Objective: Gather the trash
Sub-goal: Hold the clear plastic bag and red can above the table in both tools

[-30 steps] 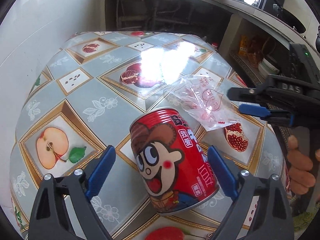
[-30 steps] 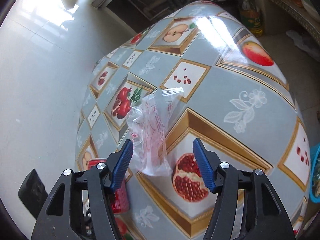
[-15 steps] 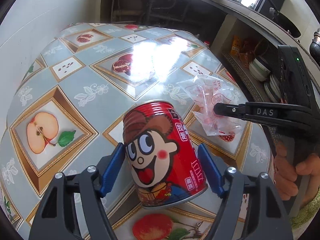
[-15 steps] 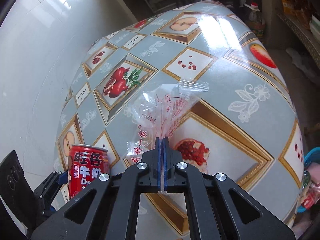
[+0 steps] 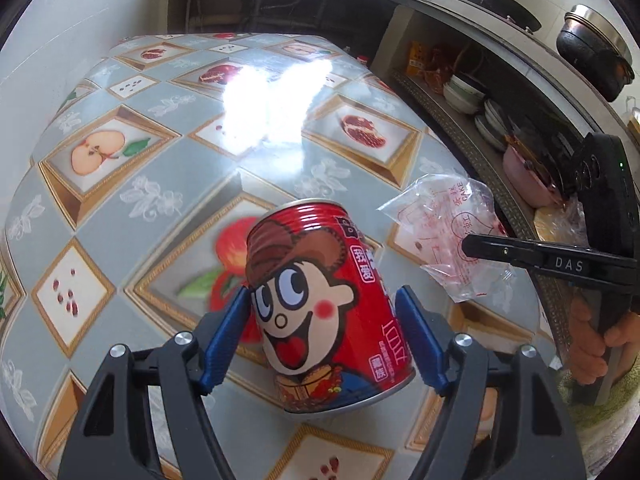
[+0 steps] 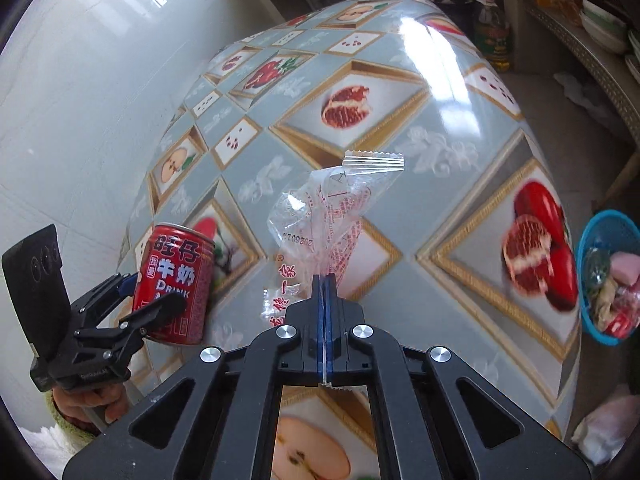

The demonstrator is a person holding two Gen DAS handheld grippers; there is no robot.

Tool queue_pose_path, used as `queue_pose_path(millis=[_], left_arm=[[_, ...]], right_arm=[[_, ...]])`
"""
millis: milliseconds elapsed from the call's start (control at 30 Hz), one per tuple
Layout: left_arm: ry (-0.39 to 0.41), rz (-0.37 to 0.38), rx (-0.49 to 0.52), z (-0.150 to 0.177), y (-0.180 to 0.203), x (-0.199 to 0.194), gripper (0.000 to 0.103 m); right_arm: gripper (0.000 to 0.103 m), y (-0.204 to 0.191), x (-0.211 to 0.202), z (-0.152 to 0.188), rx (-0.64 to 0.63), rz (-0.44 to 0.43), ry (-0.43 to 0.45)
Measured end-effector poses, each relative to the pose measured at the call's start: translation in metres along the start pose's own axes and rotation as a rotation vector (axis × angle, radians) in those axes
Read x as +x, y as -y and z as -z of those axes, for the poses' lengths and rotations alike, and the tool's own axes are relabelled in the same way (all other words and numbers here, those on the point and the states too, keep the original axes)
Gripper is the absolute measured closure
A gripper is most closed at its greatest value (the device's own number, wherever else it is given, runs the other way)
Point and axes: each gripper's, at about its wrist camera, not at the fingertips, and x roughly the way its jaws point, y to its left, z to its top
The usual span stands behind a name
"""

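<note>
A red drink can (image 5: pixel 320 304) with a cartoon face sits tilted between the blue pads of my left gripper (image 5: pixel 320 300), which is shut on its sides above the fruit-patterned table (image 5: pixel 160 168). From the right wrist view the same can (image 6: pixel 176 276) shows in the left gripper (image 6: pixel 154 292) at the lower left. My right gripper (image 6: pixel 324 280) is shut on a clear plastic wrapper (image 6: pixel 328 216) with red print, which hangs crumpled off its tips. In the left wrist view, the wrapper (image 5: pixel 452 232) and the right gripper (image 5: pixel 468 242) appear at the right.
A blue basket (image 6: pixel 608 276) holding scraps stands off the table's right edge, low down. An oil bottle (image 6: pixel 492 32) stands on the floor beyond the far end. Shelves with bowls (image 5: pixel 464 92) and a black pot (image 5: pixel 592 52) run along the right. A white wall (image 6: pixel 80 100) borders the left.
The right jaws closed on the wrapper and the left pads closed on the can. Both grippers then swept across the table with their loads, and the blue basket came into view.
</note>
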Motion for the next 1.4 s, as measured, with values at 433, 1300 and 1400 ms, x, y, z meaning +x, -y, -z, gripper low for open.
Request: queue_pose_path(millis=[433,1300,1400], left_arm=[[0.039,-0.109,0.161,0.023,0.04,-0.004,0.031],[0.05,-0.136,0.166,0.029,0.042,-0.007,0.032],[0.051,-0.134,0.163,0.029,0.042,-0.007,0.032]], right_arm=[[0.065,0.002,-0.014,0.035,0.046,0.024,0.063],[0.102,-0.023,0.0,0.041,-0.033,0.103,0.063],[0.102,-0.021,-0.006,0.04,-0.022,0.094,0.076]])
